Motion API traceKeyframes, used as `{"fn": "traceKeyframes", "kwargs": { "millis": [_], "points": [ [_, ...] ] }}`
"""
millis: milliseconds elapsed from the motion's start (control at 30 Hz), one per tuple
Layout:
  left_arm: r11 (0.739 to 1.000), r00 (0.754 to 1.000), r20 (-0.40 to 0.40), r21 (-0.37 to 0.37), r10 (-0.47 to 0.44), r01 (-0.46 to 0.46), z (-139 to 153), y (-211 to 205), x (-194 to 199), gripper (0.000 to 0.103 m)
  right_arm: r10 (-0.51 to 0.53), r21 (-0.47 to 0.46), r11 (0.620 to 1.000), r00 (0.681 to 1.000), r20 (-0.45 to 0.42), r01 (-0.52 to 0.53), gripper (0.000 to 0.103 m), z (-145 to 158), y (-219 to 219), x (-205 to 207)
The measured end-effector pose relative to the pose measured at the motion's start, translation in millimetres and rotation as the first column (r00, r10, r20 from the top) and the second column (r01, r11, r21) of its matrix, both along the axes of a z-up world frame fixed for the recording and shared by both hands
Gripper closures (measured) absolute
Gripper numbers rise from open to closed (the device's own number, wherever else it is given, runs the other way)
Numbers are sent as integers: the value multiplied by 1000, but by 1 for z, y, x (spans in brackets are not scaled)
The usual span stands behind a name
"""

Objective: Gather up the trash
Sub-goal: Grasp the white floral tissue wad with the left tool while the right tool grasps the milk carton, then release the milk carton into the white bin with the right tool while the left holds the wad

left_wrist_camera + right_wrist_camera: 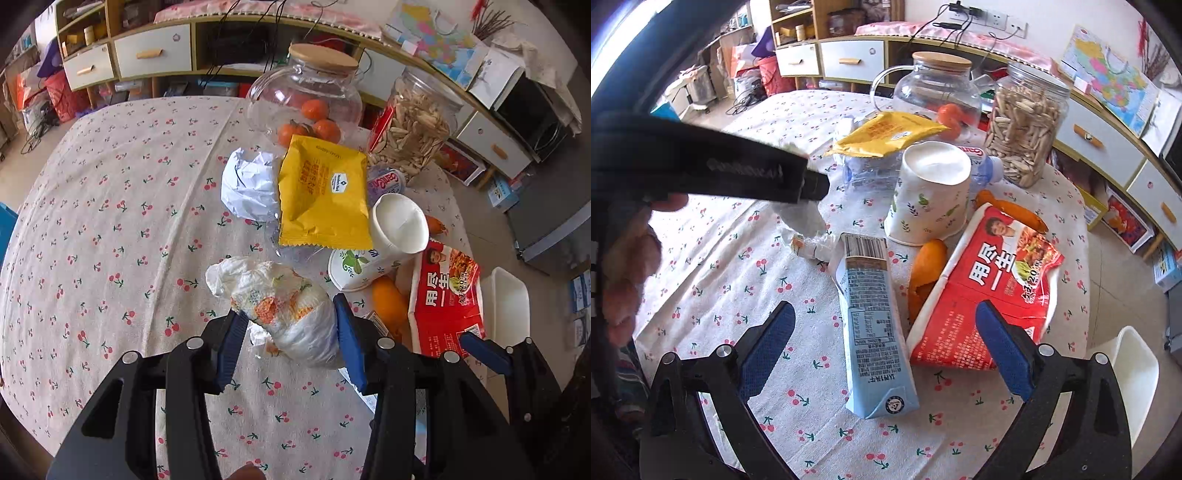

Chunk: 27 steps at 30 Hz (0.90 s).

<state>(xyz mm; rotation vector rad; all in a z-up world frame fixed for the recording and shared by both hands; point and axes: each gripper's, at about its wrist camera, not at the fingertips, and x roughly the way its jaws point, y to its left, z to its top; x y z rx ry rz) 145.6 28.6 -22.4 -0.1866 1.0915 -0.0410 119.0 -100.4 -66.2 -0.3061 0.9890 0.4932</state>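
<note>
My left gripper (288,328) is shut on a crumpled white plastic wrapper with an orange print (284,306), held just above the cherry-print tablecloth (110,221). Beyond it lie a crumpled white paper ball (247,184), a yellow snack bag (321,195), a tipped paper cup (384,236), orange peel (388,302) and a red noodle packet (447,299). My right gripper (884,343) is open, its blue pads on either side of a flattened light-blue milk carton (871,317). The red noodle packet (990,280), the cup (931,192) and the peel (927,273) lie just ahead.
A glass jug with tangerines (306,92) and a plastic jar of seeds (417,118) stand at the table's far side. A crushed water bottle (871,170) lies under the yellow bag. A white chair (1134,373) stands by the right table edge. The left gripper's body (701,166) crosses the right wrist view.
</note>
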Motion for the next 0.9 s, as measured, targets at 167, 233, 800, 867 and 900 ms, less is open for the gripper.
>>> {"fn": "traceKeyframes", "kwargs": {
  "millis": [167, 233, 800, 867, 900],
  "points": [
    [1000, 998, 60, -6, 14, -13, 16, 17, -7, 56, 5, -17, 1000, 996, -83, -7, 28, -20, 12, 14],
    [1000, 998, 61, -5, 22, -22, 13, 24, -1, 56, -1, -23, 1000, 997, -72, -1, 38, -22, 14, 15],
    [998, 996, 72, -3, 60, -60, 10, 36, -2, 56, -102, 191, 977, 994, 44, 92, 73, 38, -10, 5],
    [998, 995, 77, -2, 58, -58, 10, 33, -2, 56, -138, 210, 971, 987, 83, 118, 73, 48, -19, 5],
    [998, 995, 80, -1, 57, -57, 11, 32, -2, 56, -157, 224, 966, 983, 96, 132, 73, 52, -23, 5]
  ]
}}
